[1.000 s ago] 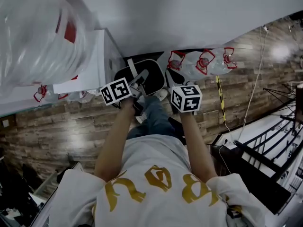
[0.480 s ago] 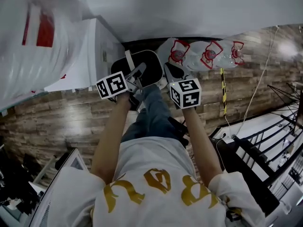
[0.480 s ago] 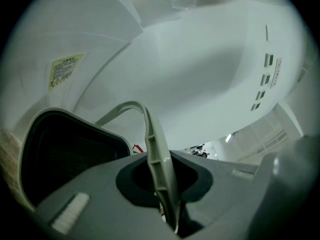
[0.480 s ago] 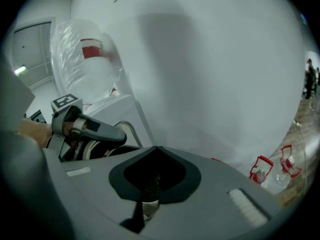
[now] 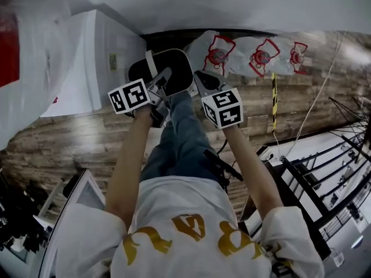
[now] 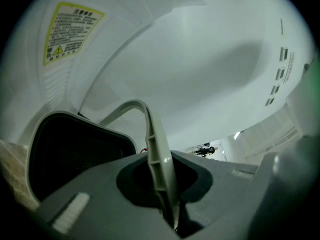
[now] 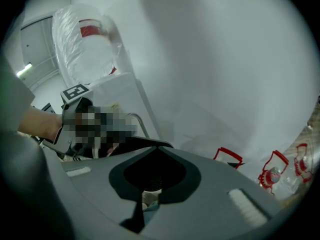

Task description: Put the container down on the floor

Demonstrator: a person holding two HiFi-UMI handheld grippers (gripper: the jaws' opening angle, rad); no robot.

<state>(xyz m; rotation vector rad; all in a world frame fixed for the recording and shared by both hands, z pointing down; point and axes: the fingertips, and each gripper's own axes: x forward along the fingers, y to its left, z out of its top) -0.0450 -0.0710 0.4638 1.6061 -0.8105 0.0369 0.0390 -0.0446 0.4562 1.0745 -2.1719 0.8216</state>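
Head view: flat, dimmish indoor light. Glare patch on the wood floor [image 5: 355, 55] top right, wrapped bottle [image 5: 26, 51] top left smeared by blur, heavy fisheye bend at the edges.
Left gripper view: cool greenish cast, black vignette corners, soft shadow across the white casing [image 6: 235, 59]. Left gripper [image 6: 175, 224] body soft near the lens, container [image 6: 65, 154] interior crushed to black.
Right gripper view: dimmer, grey, broad shadow on the wall [image 7: 210, 49].

No print can be read.
Yellow warning label [image 6: 71, 32] on white plastic appliance [image 6: 200, 79], far left: too small.
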